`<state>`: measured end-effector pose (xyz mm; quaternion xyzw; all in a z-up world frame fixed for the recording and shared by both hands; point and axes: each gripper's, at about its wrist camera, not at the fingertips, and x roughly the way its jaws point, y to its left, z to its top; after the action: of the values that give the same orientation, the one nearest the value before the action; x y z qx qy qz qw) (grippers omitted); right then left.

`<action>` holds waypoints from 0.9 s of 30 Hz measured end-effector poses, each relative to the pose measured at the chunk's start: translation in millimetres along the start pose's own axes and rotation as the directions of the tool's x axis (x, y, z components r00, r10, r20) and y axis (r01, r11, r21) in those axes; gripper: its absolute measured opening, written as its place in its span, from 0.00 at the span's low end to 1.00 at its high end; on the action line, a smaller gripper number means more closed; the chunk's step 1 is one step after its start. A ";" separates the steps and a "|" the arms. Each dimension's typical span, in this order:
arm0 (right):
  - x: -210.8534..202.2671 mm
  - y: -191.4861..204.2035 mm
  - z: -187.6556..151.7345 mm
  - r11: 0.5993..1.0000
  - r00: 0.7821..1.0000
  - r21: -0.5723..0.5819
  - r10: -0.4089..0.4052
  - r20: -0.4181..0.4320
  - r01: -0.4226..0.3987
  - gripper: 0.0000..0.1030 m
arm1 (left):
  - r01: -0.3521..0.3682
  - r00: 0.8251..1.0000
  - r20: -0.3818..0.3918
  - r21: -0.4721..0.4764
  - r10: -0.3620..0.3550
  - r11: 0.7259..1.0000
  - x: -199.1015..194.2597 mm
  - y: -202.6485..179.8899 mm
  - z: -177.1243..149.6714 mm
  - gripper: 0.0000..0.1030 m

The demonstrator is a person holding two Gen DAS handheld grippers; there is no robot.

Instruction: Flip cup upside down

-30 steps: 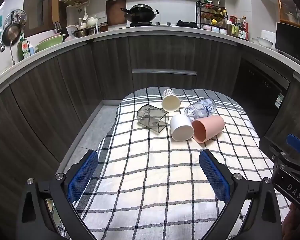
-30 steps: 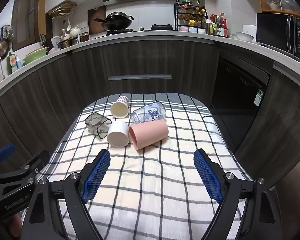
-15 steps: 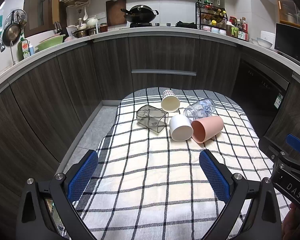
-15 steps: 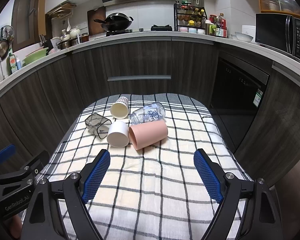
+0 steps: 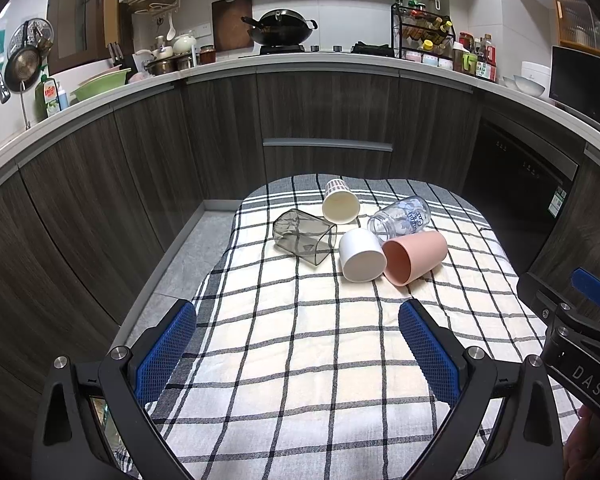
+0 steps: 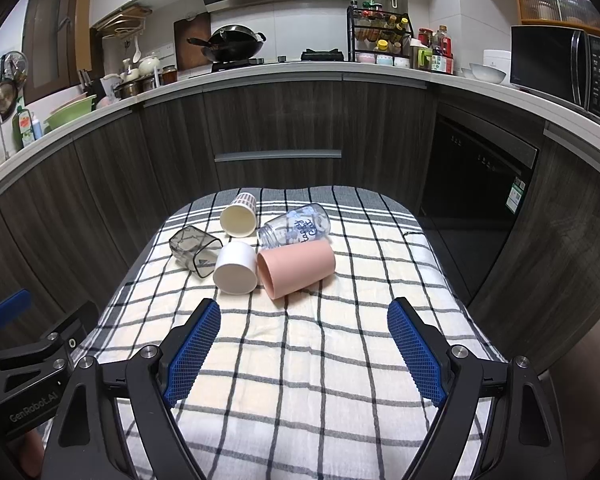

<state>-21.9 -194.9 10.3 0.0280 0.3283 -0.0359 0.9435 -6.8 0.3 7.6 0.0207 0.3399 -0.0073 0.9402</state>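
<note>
A: Where do the cups lie?
B: Centre frame, on the checked cloth (image 5: 300, 360); pink cup (image 5: 416, 257) on its side, touching the white cup (image 5: 360, 256).
A: The jaws?
B: Left gripper (image 5: 298, 344) and right gripper (image 6: 304, 344) both gape wide, holding nothing.

The left gripper (image 5: 297, 344) has black angular arms tipped with blue mesh-textured pads (image 5: 165, 354), and silver round screw heads sit along the arms. The right gripper (image 6: 304, 344) is built the same, with blue pads (image 6: 416, 354). Seen from the side, each body is black with a blue tab, white lettering and small screws.
</note>
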 end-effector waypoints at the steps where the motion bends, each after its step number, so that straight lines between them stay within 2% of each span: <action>1: 0.8 0.4 -0.6 1.000 1.000 0.000 0.000 0.000 0.000 0.83 | 0.001 1.000 -0.001 0.000 -0.001 1.000 -0.3 -0.2 0.1 1.00; 27: 0.8 -0.5 -2.5 1.000 1.000 0.002 0.000 -0.002 0.000 0.83 | 0.005 1.000 -0.012 -0.008 -0.005 1.000 4.7 1.7 -2.8 1.00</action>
<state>-22.8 -195.3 7.7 0.0288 0.3290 -0.0361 0.9432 -4.9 2.1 2.5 0.0163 0.3458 -0.0080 0.9381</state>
